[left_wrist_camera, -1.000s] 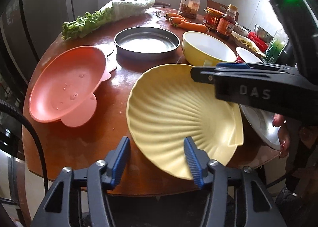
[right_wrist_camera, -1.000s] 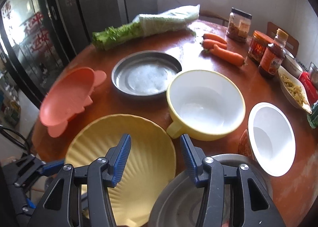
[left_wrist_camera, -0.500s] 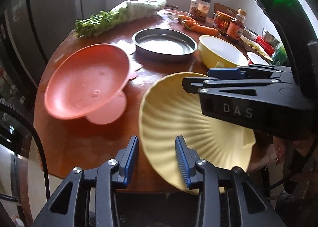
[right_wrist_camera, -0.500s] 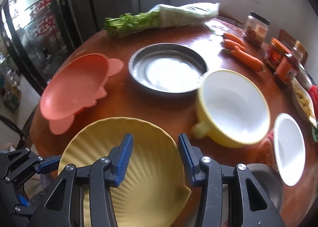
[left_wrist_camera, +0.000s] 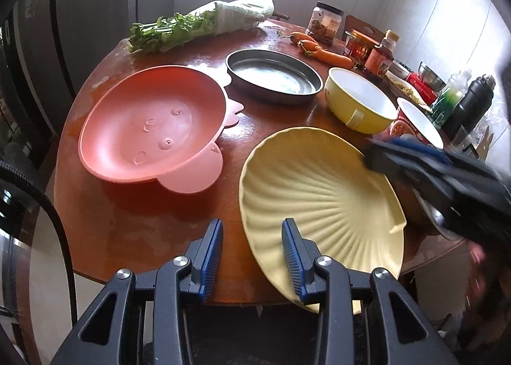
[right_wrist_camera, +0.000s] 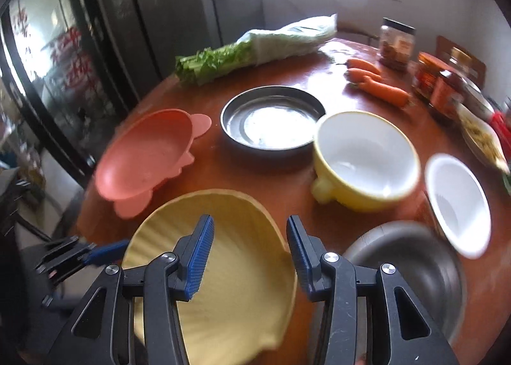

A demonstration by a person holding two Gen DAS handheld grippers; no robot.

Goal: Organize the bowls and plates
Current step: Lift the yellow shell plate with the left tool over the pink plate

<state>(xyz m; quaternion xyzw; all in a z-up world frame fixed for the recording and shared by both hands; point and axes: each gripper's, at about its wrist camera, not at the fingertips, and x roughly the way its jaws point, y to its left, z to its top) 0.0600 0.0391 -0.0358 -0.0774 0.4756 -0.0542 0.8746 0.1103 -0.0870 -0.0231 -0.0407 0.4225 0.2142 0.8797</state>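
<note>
A yellow shell-shaped plate (left_wrist_camera: 319, 195) lies at the table's near edge, overhanging it; it also shows in the right wrist view (right_wrist_camera: 236, 275). My left gripper (left_wrist_camera: 252, 253) is open at the plate's left rim, its right finger over the rim. My right gripper (right_wrist_camera: 247, 251) is open above the plate and shows blurred in the left wrist view (left_wrist_camera: 415, 157). A pink animal-shaped plate (left_wrist_camera: 150, 125), a metal pan (left_wrist_camera: 273, 76), a yellow bowl (left_wrist_camera: 359, 100) and a white bowl (right_wrist_camera: 456, 202) stand on the table. A steel bowl (right_wrist_camera: 412, 272) sits beside the yellow plate.
On the round brown table (left_wrist_camera: 143, 224) lie a wrapped bunch of greens (left_wrist_camera: 204, 25) and carrots (left_wrist_camera: 322, 52). Jars and bottles (left_wrist_camera: 367, 49) crowd the far right. A dark fridge (right_wrist_camera: 105, 29) stands to the left.
My left gripper has opened wider again after narrowing and shifted left along the yellow plate's rim. My right gripper has pulled back and to the right across the plate.
</note>
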